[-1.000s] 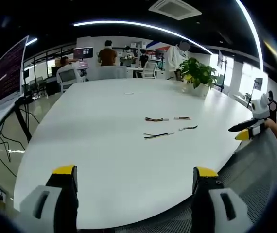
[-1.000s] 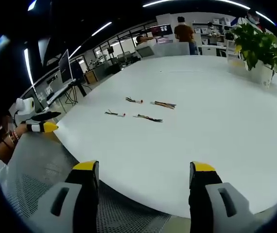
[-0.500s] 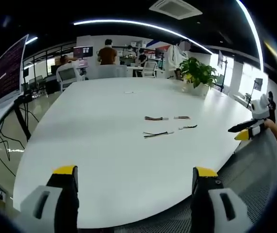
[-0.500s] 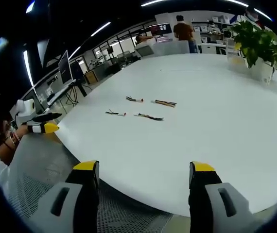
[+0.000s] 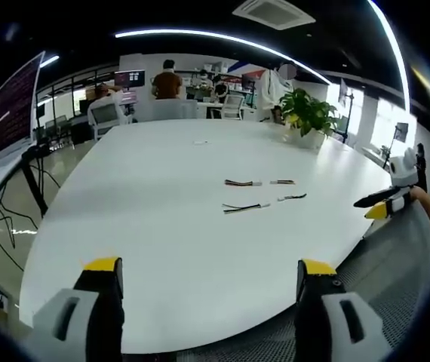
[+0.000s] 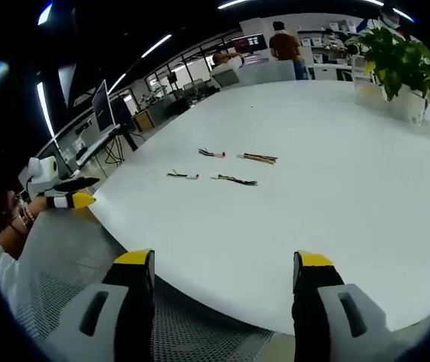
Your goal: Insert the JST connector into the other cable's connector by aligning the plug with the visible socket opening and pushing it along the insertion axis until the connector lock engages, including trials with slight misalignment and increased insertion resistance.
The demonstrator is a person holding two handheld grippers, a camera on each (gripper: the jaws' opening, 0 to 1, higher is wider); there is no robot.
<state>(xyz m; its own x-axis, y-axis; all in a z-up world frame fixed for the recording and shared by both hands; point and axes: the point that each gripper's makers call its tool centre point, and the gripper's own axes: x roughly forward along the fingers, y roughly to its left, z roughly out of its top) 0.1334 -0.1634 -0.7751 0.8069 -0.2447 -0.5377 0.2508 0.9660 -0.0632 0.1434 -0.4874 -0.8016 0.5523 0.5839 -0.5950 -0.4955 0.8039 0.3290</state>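
While both hand-held grippers wait at the near edge of the big white tabletop (image 5: 162, 196), nothing is held in either one. The left hand-held gripper (image 5: 207, 279) has its jaws wide apart, and the right hand-held gripper (image 6: 222, 271) does too. Four short cables lie out in the middle of the tabletop, well apart from both hand-held grippers. In the left gripper view, one cable (image 5: 243, 183) lies beside a second cable (image 5: 282, 182), and a longer cable (image 5: 245, 208) lies near a small dark cable (image 5: 293, 198). None of the cables touch. A potted plant (image 5: 307, 117) stands at the far side.
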